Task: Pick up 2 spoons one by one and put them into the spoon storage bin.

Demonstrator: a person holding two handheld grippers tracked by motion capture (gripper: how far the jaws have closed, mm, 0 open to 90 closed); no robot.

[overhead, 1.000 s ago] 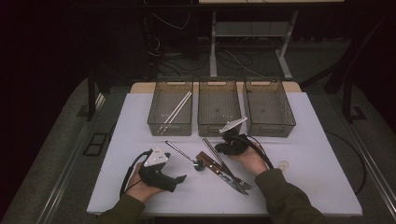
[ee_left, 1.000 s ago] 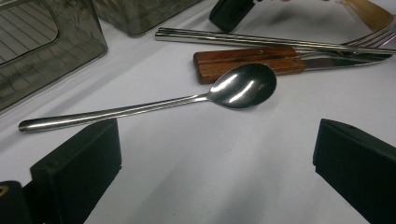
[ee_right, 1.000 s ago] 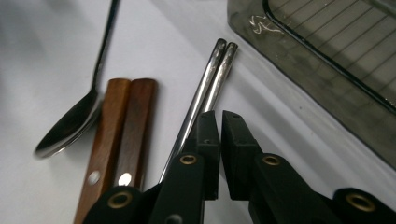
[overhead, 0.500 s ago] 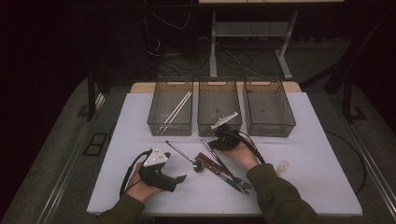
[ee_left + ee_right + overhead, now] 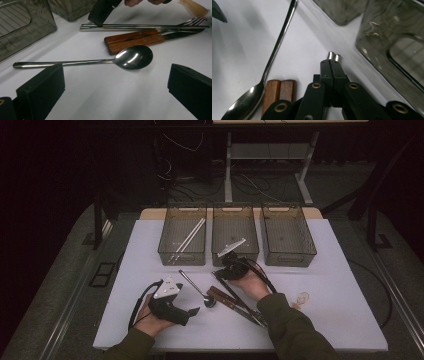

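Here, right gripper pinching chopsticks beside middle bin, left gripper wide around spoon.

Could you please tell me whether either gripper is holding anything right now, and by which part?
The right gripper is shut on the metal chopsticks, near their blunt handle ends. The left gripper is open and holds nothing.

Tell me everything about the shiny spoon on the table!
The spoon is one piece of silvery, mirror-bright metal: an oval bowl and a long, thin, straight handle. It lies flat on the white table, bowl facing up, catching light. Its bowl sits right beside the ends of two wooden handles, so close they may touch. Its handle points toward the see-through bins. Neither gripper holds it; the open left gripper rests just in front of it.
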